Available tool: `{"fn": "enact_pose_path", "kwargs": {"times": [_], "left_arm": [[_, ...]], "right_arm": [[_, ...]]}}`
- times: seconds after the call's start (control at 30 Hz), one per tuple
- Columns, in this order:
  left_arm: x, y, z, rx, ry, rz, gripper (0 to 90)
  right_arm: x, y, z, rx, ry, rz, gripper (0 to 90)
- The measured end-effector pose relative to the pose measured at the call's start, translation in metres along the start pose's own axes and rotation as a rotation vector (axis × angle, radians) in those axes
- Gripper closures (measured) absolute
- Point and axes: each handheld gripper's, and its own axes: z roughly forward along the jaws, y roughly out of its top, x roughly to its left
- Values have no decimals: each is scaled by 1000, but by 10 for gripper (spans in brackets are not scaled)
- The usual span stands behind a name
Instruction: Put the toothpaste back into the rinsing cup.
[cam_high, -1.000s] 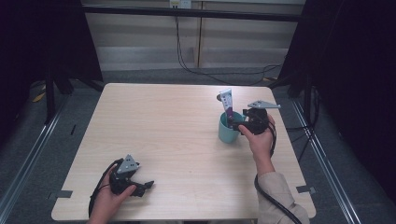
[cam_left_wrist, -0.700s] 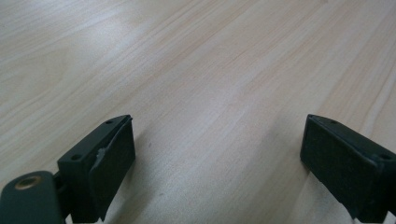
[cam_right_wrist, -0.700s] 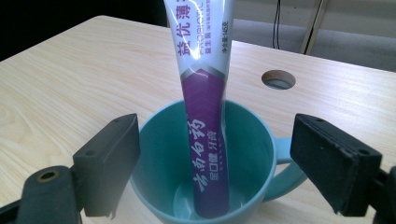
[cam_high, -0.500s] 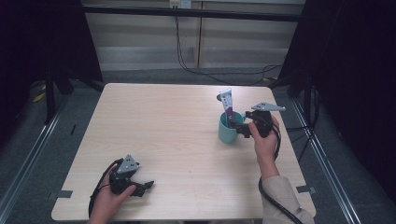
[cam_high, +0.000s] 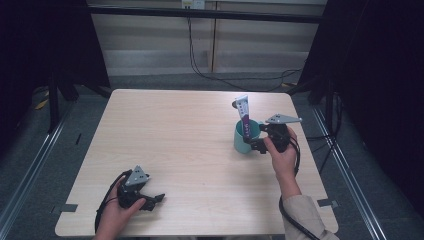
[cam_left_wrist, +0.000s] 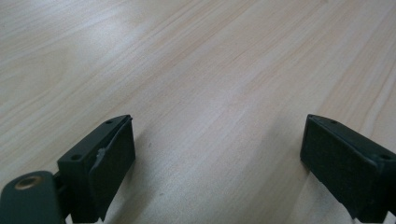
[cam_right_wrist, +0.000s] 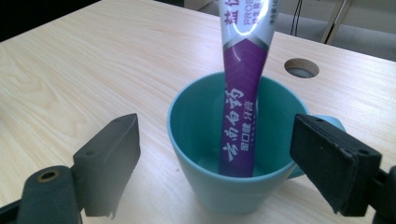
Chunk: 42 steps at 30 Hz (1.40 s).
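Observation:
A teal mug (cam_high: 245, 136) (cam_right_wrist: 233, 154) stands on the right half of the wooden table (cam_high: 190, 150). A purple and white toothpaste tube (cam_high: 243, 110) (cam_right_wrist: 243, 93) stands upright inside it, leaning on the far rim. My right gripper (cam_high: 257, 140) (cam_right_wrist: 219, 163) is open just beside the mug, its jaws spread wider than the cup and holding nothing. My left gripper (cam_high: 152, 201) (cam_left_wrist: 217, 158) rests low at the table's front left, open over bare wood.
A round cable hole (cam_high: 235, 105) (cam_right_wrist: 301, 68) is cut in the tabletop behind the mug. Black frame posts (cam_high: 52, 95) and cables (cam_high: 220, 75) stand beyond the far edge. The table's right edge (cam_high: 312, 165) runs close to my right hand.
My right gripper has drawn back a little from the mug toward the right, leaving the tube standing in it. The left gripper has not moved.

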Motion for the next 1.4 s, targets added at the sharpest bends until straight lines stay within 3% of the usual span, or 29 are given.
{"fn": "enact_pose_path", "kwargs": {"times": [0.17, 0.73, 1.4], "left_arm": [[0, 0, 0, 1, 0, 1, 98], [0, 0, 0, 2, 2, 0, 98], [0, 0, 0, 0, 0, 0, 98]], "right_arm": [[5, -1, -2, 11, 12, -19, 156], [11, -16, -13, 28, 42, -18, 156], [6, -41, -31, 56, 45, -12, 156]]}}
